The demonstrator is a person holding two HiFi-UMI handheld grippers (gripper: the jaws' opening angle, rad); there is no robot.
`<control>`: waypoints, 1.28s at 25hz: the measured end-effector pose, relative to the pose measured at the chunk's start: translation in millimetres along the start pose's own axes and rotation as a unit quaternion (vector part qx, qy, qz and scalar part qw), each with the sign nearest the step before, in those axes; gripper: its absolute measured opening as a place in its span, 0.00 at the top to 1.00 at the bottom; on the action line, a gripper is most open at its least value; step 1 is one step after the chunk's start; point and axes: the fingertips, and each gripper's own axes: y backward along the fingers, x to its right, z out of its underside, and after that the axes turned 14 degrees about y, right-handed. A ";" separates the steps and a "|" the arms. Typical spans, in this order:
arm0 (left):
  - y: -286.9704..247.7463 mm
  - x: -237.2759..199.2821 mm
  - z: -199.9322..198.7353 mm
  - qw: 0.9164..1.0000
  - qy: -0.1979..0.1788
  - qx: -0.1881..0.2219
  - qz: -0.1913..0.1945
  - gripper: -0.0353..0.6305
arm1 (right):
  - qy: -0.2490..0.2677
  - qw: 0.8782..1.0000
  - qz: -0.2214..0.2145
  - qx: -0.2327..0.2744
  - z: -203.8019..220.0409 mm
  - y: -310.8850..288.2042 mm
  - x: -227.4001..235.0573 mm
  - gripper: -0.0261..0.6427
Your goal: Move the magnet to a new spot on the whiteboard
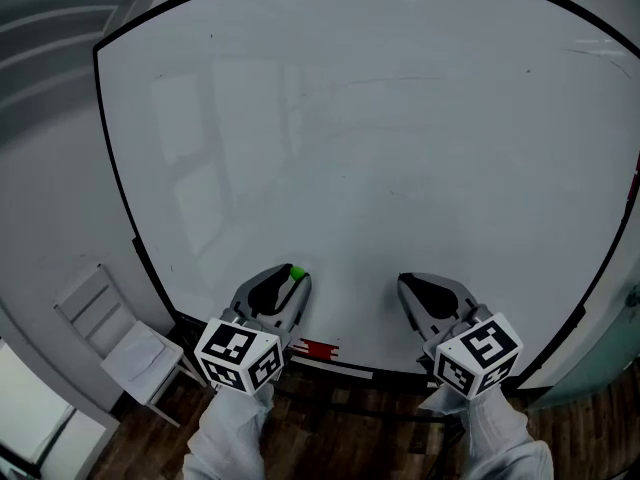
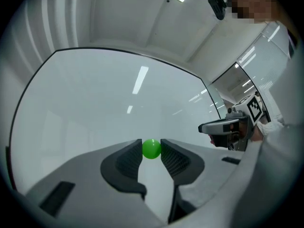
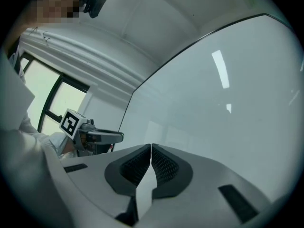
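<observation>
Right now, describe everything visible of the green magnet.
The magnet is a small, bright green, rounded piece, smooth and glossy like plastic, with no markings visible. It is pinched from both sides at the very tips of the left tool, which is closed on it. It is held in front of the lower left part of the whiteboard. Whether it touches the board cannot be told.

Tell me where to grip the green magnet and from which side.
Grip the green magnet across its widest middle, coming from in front with one pad on each side. It looks small and round, so an off-centre bite would likely squeeze it out. The left gripper holds it this way.
</observation>
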 end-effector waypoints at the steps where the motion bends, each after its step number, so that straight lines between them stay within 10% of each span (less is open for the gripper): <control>1: -4.9 -2.3 -15.1 1.000 -0.007 0.008 0.003 0.76 | 0.010 1.000 -0.006 0.009 -13.4 -7.4 4.9 0.92; 19: -60.5 -99.2 -226.1 0.982 -0.117 0.098 -0.113 0.76 | 0.071 0.994 -0.007 0.079 -175.5 -102.9 74.8 0.92; 32: -64.7 -136.2 -242.4 0.982 -0.093 0.110 -0.122 0.76 | 0.082 0.993 -0.019 0.083 -183.0 -134.9 58.4 0.92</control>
